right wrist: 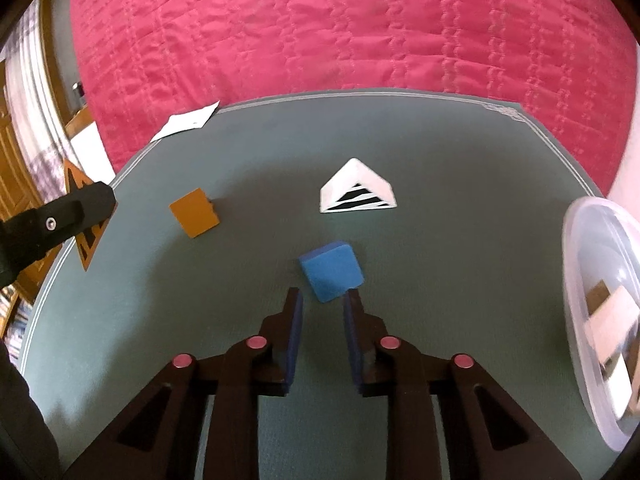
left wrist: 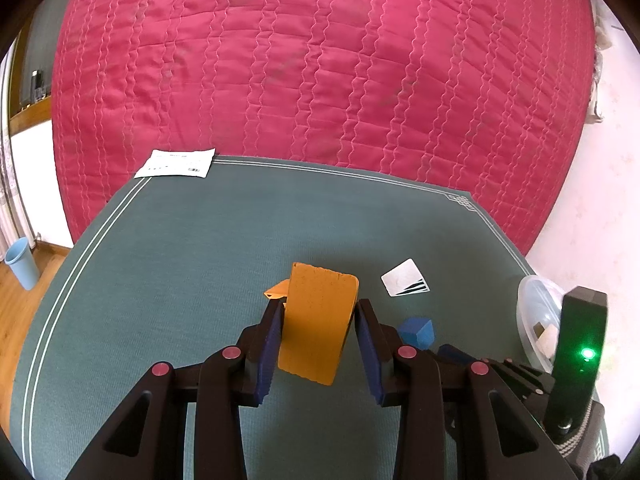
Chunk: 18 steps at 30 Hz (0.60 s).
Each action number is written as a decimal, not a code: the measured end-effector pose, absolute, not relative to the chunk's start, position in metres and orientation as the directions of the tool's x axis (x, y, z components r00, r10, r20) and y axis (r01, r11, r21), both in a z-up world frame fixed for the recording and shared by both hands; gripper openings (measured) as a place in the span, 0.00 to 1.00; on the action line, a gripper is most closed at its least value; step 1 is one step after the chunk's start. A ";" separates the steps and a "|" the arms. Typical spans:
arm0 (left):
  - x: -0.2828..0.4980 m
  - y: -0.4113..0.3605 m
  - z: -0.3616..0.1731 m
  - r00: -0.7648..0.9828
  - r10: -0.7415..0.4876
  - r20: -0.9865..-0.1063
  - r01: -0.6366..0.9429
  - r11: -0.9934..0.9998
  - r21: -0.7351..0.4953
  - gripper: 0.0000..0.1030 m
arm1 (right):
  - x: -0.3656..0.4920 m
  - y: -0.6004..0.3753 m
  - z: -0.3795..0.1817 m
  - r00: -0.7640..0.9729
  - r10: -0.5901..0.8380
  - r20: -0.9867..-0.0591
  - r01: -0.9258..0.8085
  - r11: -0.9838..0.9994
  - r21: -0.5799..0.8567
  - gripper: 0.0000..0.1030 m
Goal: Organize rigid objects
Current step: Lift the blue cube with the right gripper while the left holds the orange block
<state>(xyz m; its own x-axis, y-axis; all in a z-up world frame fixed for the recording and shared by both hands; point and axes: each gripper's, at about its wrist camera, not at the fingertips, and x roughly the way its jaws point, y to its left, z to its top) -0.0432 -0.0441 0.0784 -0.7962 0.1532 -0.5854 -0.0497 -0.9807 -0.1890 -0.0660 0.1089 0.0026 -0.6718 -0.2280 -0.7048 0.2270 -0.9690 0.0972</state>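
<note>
Red quilted bedspread [left wrist: 320, 60] behind; green mat [left wrist: 180, 240] in front carried the work, all places given relative to the blue cube [right wrist: 331, 270].

Left tongs [left wrist: 318, 312] were clamped on an orange block [left wrist: 318, 320], held upright off the mat, left of the cube. Right tongs [right wrist: 322, 300] stood nearly closed with nothing between the pads, tips just short of the cube's near edge; cube not gripped.

Judgement for the step: open the right tongs wider than the cube, square the pads to two opposite flat faces rather than corners, then close. The cube sat turned, so a corner grip could let it slip.

Count: one blue cube; one white striped wedge [right wrist: 357, 188] beyond it; two loose orange pieces to its left, a flat block [right wrist: 194, 213] and a triangular piece [right wrist: 82, 240] partly hidden; one clear bowl [right wrist: 600, 320] to its right, holding pale pieces I could not count.
</note>
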 end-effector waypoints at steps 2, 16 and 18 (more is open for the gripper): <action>-0.043 -0.044 0.079 -0.797 0.154 -0.584 -0.050 -0.980 -0.190 0.37 | -0.069 0.106 0.001 -0.677 -0.222 -0.701 0.237 -0.968 0.078 0.35; -0.043 -0.044 0.079 -0.794 0.157 -0.587 -0.051 -0.980 -0.194 0.38 | -0.096 0.090 -0.004 -0.659 -0.191 -0.727 0.283 -0.959 -0.005 0.34; -0.043 -0.044 0.079 -0.794 0.157 -0.588 -0.050 -0.980 -0.194 0.38 | -0.094 0.089 -0.005 -0.660 -0.191 -0.727 0.290 -0.957 -0.011 0.24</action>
<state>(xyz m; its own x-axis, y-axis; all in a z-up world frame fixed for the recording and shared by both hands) -0.0431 -0.0442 0.0785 -0.7938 0.1566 -0.5877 -0.0499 -0.9798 -0.1936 -0.0939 0.0892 -0.0046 -0.6598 -0.1913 -0.7267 0.2895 -0.9571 -0.0108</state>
